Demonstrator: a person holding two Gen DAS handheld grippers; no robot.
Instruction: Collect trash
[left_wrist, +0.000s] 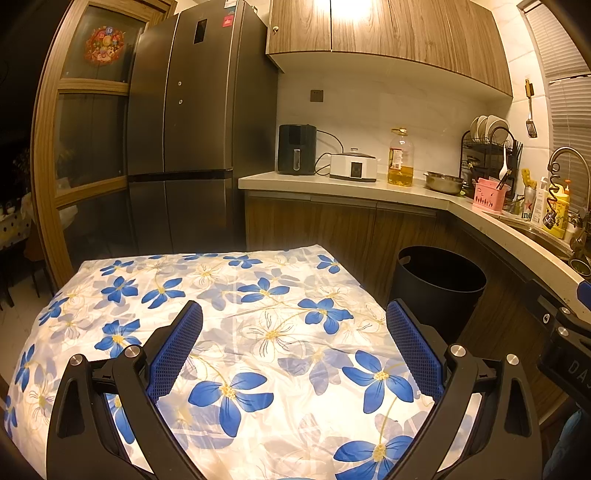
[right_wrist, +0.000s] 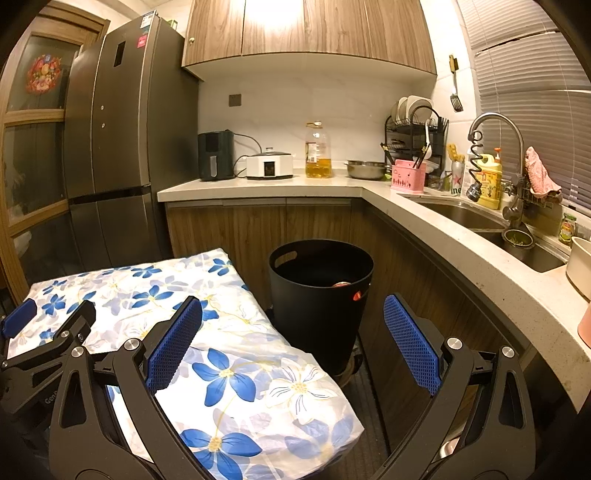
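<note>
A black round trash bin (right_wrist: 320, 295) stands on the floor between the table and the counter; something pink and red shows inside near its right rim (right_wrist: 345, 285). It also shows in the left wrist view (left_wrist: 439, 284). My left gripper (left_wrist: 294, 314) is open and empty above the table with a blue-flower cloth (left_wrist: 221, 295). My right gripper (right_wrist: 293, 308) is open and empty, over the table's right edge (right_wrist: 258, 369), facing the bin. The left gripper also shows at the left of the right wrist view (right_wrist: 48, 325).
An L-shaped counter (right_wrist: 332, 186) holds an air fryer (right_wrist: 215, 155), a cooker, an oil bottle (right_wrist: 317, 151), a steel bowl, a dish rack and a sink (right_wrist: 480, 221) with a faucet. A dark fridge (right_wrist: 110, 147) stands at the left. Wooden cabinets hang above.
</note>
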